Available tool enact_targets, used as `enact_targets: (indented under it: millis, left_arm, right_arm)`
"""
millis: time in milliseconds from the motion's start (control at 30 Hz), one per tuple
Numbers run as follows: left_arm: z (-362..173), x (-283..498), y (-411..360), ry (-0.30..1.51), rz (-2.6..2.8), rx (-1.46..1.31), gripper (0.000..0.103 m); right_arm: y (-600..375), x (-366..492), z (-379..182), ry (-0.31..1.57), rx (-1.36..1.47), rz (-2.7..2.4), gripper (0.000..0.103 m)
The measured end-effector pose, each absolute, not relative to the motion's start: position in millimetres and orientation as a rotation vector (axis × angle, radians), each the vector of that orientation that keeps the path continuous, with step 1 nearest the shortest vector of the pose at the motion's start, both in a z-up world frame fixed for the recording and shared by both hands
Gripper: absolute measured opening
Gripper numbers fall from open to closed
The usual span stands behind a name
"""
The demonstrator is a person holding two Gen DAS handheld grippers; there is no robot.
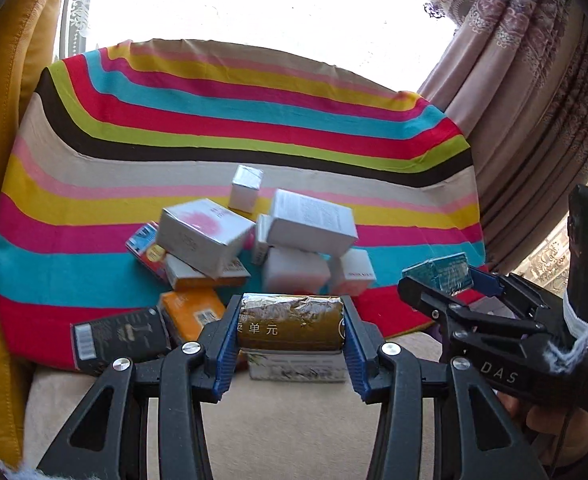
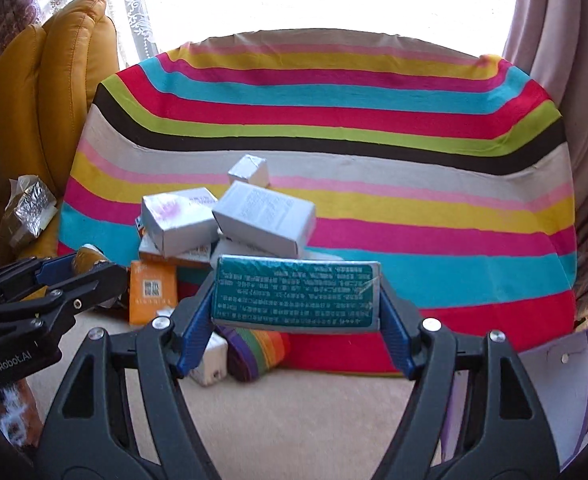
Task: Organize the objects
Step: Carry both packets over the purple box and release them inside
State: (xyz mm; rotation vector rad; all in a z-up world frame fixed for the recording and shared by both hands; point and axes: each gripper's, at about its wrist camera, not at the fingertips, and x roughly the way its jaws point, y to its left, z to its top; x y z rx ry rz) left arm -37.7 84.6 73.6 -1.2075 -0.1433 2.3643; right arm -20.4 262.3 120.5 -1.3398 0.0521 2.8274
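Note:
My left gripper [image 1: 289, 330] is shut on a brown-gold foil-wrapped box [image 1: 289, 324] with Chinese print, held in front of a pile of boxes [image 1: 253, 240] on the striped cloth [image 1: 253, 120]. My right gripper [image 2: 296, 300] is shut on a teal box [image 2: 296, 294] covered in small white text. The right gripper also shows at the right of the left wrist view [image 1: 442, 284] with the teal box [image 1: 440, 274]. The left gripper shows at the left of the right wrist view [image 2: 89, 268], holding the brown box [image 2: 87, 260].
The pile holds white boxes [image 1: 310, 220], orange boxes [image 1: 191, 312] and a black box [image 1: 117, 334]. A yellow leather cushion [image 2: 53, 100] stands left, curtains [image 1: 534, 100] right. A rainbow roll [image 2: 259, 350] and a white box [image 2: 211, 360] lie on the beige surface [image 2: 294, 420]. A purple-edged card [image 2: 554, 392] sits right.

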Motion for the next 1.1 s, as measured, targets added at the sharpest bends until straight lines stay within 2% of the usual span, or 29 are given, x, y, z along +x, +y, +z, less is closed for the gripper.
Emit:
enact_targets:
  millis: [200, 533, 933, 1100]
  left_arm:
    - [62, -7, 125, -0.152, 2.279, -1.214, 0.047]
    - [60, 37, 209, -0.027, 2.144, -1.165, 0.047]
    - [50, 68, 289, 0.062, 1.974, -1.141, 0.047]
    - [48, 71, 304, 0.034, 1.901, -1.147, 0.048]
  right_arm:
    - [292, 28, 113, 0.059, -1.302, 2.744, 0.075]
    - [368, 97, 108, 0.111, -1.22, 2.589, 0.075]
    - [450, 148, 96, 0.226, -1.177, 2.402, 0.076]
    - [467, 156, 91, 0.265, -1.181, 2.349, 0.076]
